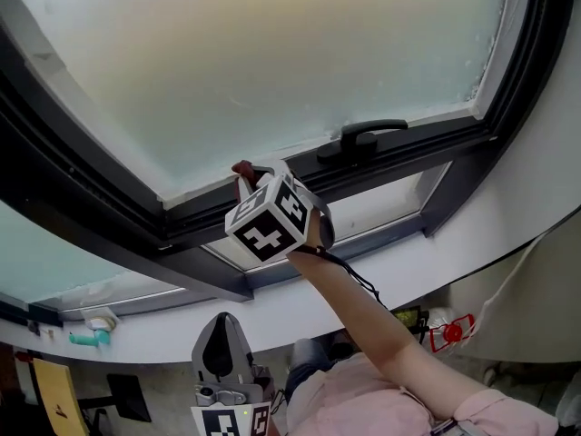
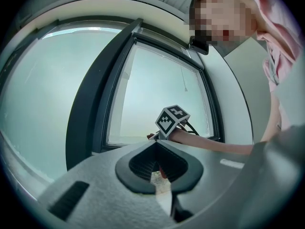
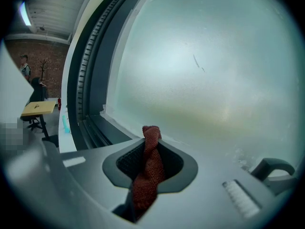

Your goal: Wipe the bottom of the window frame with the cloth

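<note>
A dark red knitted cloth [image 3: 148, 171] is clamped in my right gripper [image 3: 145, 175], its top end poking out past the jaws. In the head view the right gripper [image 1: 247, 178] is raised to the dark bottom rail of the window frame [image 1: 408, 148], and the cloth [image 1: 241, 167] touches the rail just under the frosted glass, left of the black handle [image 1: 363, 137]. My left gripper [image 1: 221, 348] hangs low near my body, away from the window. Its jaws [image 2: 159, 168] are shut, with no cloth between them.
A white sill [image 1: 300, 309] runs under the frame, with a teal object [image 1: 88, 337] lying on it at the left. A red and white item [image 1: 449, 331] sits at the lower right. A yellow table [image 3: 38, 108] and a distant person [image 3: 25, 67] are in the room behind.
</note>
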Available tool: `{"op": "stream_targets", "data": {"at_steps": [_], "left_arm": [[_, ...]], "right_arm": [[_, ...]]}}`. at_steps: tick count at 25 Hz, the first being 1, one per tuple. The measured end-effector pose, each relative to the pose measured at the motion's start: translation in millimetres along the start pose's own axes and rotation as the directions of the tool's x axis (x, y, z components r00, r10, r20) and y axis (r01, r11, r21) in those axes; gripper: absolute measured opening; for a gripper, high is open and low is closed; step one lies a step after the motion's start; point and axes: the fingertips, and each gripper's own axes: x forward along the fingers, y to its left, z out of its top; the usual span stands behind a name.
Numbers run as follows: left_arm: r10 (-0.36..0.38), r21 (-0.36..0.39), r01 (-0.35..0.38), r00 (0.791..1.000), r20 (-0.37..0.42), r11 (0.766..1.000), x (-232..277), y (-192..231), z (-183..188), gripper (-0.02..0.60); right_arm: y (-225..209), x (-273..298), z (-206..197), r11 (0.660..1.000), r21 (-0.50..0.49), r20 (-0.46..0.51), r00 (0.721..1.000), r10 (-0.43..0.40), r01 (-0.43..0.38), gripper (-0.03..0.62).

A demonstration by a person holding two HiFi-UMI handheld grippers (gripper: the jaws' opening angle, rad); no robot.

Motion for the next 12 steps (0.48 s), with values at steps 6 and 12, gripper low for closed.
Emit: {"op": "stream_targets", "data": {"at_steps": [6, 12], "left_arm": [[-0.028, 0.001, 0.028, 1.000, -0.008, 1.000, 5.3, 4.9, -3.2, -0.006], [-0.054, 0.003, 0.054, 0.998, -0.014, 0.999, 10.2, 9.3, -5.2, -0.006]], "right_arm": [[0.1, -0.2, 1.7, 0.999, 0.000, -0.002, 0.999, -0.036, 0.036, 0.067], [-1.3, 0.0, 2.4, 0.998, 0.024, -0.006, 0.998, -0.058, 0.058, 0.066]]}}
